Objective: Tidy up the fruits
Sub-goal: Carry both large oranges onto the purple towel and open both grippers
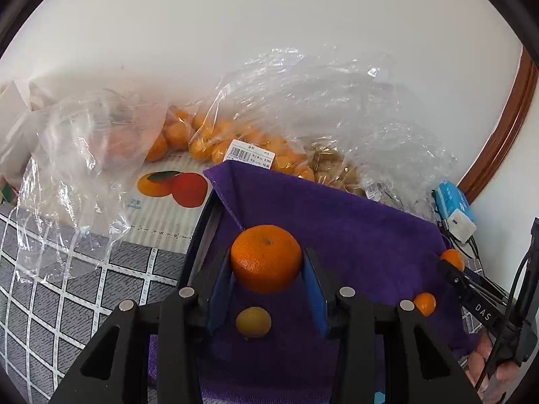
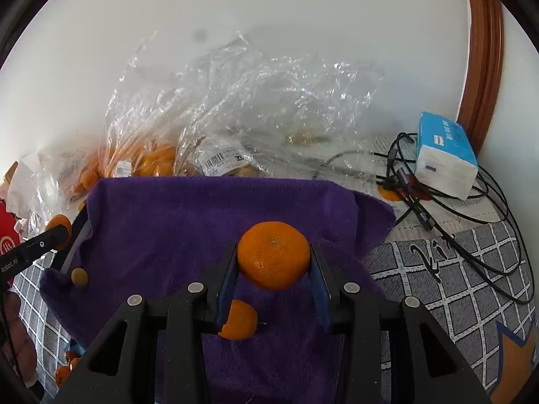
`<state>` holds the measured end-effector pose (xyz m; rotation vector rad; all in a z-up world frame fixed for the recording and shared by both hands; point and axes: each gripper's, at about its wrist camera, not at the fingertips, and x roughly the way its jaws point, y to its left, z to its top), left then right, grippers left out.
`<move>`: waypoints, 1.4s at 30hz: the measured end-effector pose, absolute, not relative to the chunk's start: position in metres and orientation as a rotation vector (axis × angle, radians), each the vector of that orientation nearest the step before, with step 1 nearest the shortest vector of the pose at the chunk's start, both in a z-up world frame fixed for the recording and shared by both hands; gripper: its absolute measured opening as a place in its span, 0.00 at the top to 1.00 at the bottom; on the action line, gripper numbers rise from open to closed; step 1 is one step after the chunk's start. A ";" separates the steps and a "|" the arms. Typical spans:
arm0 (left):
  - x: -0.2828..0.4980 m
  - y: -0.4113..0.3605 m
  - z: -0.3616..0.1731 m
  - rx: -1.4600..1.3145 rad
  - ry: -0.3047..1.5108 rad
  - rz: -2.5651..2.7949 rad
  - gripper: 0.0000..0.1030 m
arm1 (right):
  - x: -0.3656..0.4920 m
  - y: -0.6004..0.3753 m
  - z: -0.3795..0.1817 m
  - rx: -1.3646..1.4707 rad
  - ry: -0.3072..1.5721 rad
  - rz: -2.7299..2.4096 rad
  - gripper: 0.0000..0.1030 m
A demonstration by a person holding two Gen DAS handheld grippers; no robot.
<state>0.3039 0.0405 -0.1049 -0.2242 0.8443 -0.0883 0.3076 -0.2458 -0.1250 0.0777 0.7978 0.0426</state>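
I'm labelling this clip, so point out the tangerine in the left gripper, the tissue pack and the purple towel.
tangerine (image 1: 266, 258), left wrist view, front peel.
tissue pack (image 2: 446, 174), right wrist view, white end.
purple towel (image 2: 175, 222), right wrist view, bare middle.

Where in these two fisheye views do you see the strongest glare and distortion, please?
Left wrist view: glare glints off the crumpled plastic bags, the brown door frame bows into a curve, and the left tongs with their mandarin stay sharp. Right wrist view: the bags sparkle likewise, a dark smudge sits on the white wall, and the corners are black.
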 end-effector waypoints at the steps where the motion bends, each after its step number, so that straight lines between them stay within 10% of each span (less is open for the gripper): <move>1: 0.307 0.039 -0.108 -0.223 0.848 -0.086 0.61 | 0.312 -0.246 -0.130 0.077 0.818 0.039 0.61; 15: 0.320 0.020 -0.137 -0.156 0.972 -0.085 0.61 | 0.323 -0.242 -0.149 0.044 0.884 0.015 0.59; 23: 0.321 0.021 -0.138 -0.175 0.982 -0.078 0.59 | 0.303 -0.237 -0.128 0.020 0.788 0.011 0.36; 42: 0.204 0.074 -0.088 -0.170 0.819 -0.024 0.50 | 0.174 -0.202 -0.090 0.014 0.673 0.040 0.35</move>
